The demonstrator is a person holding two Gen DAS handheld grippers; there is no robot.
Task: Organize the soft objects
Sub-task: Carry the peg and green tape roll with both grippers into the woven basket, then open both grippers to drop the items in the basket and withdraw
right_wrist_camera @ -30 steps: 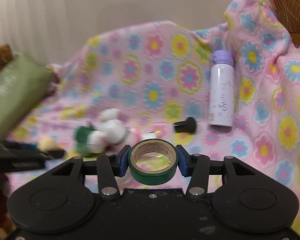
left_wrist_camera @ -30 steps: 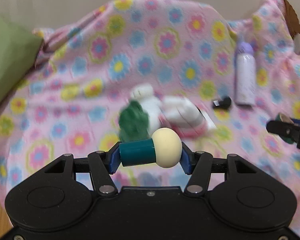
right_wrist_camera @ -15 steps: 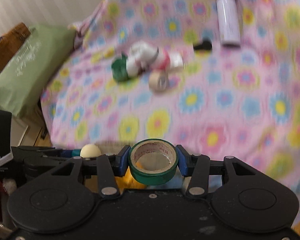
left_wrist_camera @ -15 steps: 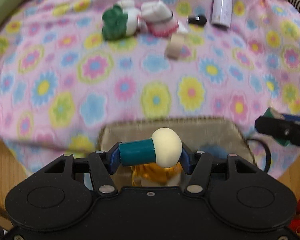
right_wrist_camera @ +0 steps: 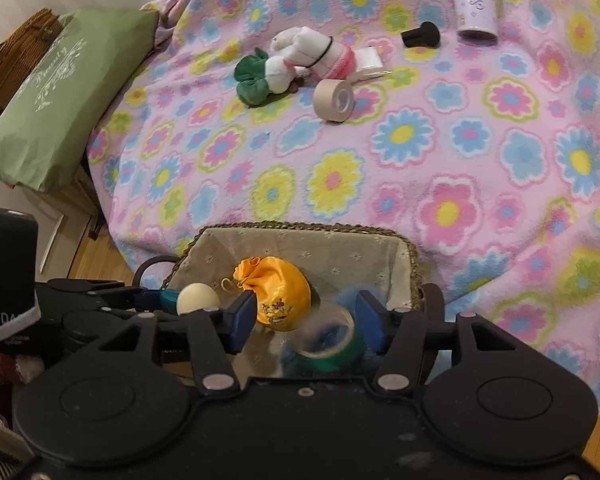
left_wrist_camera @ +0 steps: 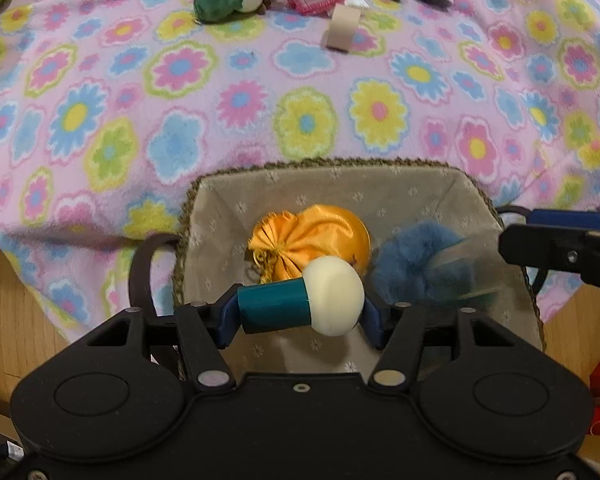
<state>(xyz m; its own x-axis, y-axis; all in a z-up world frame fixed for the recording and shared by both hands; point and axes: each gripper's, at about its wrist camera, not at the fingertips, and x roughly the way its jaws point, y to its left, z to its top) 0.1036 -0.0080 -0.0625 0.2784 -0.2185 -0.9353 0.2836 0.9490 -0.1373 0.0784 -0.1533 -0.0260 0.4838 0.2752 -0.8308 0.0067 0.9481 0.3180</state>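
My left gripper (left_wrist_camera: 298,314) is shut on a teal-and-cream mushroom toy (left_wrist_camera: 300,302) and holds it over a lined woven basket (left_wrist_camera: 340,188). The basket holds an orange satin pouch (left_wrist_camera: 316,236) and a blue fluffy ball (left_wrist_camera: 416,264). My right gripper (right_wrist_camera: 306,318) is open over the same basket (right_wrist_camera: 300,240); a green tape roll (right_wrist_camera: 328,344), blurred, is dropping out of it onto the blue ball. A white-and-green plush toy (right_wrist_camera: 284,66) and a beige tape roll (right_wrist_camera: 334,100) lie on the flowered blanket (right_wrist_camera: 420,160).
A lilac bottle (right_wrist_camera: 476,0) and a small black knob (right_wrist_camera: 422,34) lie far back on the blanket. A green pillow (right_wrist_camera: 56,96) and a wicker item (right_wrist_camera: 20,48) sit left. Wooden floor lies below the blanket's edge.
Both grippers have pulled back from the blanket to above the basket. My right gripper has opened and let go of the green tape roll, which is falling into the basket.
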